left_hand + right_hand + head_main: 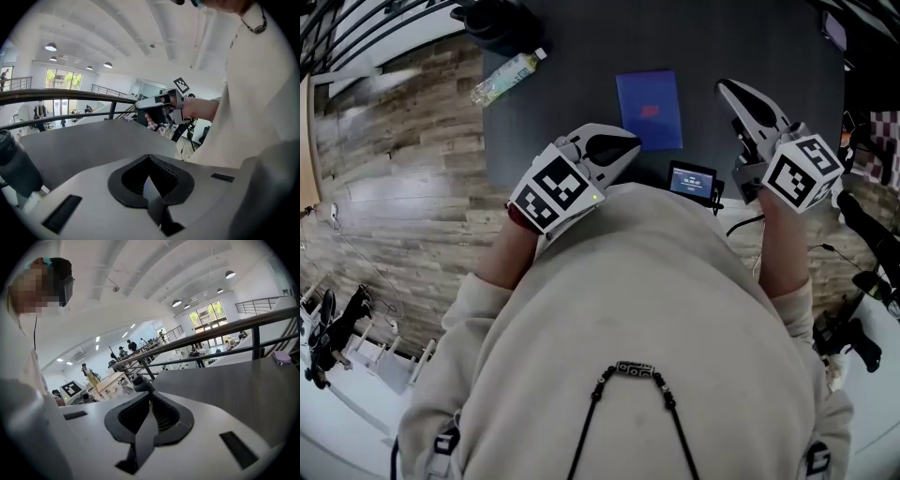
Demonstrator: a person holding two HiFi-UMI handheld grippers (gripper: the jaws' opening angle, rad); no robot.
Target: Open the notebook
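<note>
The blue notebook (649, 110) lies closed and flat on the dark grey table (581, 47), in the head view only. My left gripper (630, 142) hovers at the notebook's near left corner, its jaws shut with nothing between them (149, 159). My right gripper (725, 88) hangs to the right of the notebook, apart from it, also shut and empty (151, 394). Each gripper view looks level across the tabletop and does not show the notebook. The right gripper (161, 107) appears in the left gripper view, held by a hand.
A clear plastic bottle (506, 77) lies on the table's far left corner, next to a dark flask (492, 23). A small device with a lit screen (692, 180) sits at the near edge. A railing (225, 333) runs behind the table.
</note>
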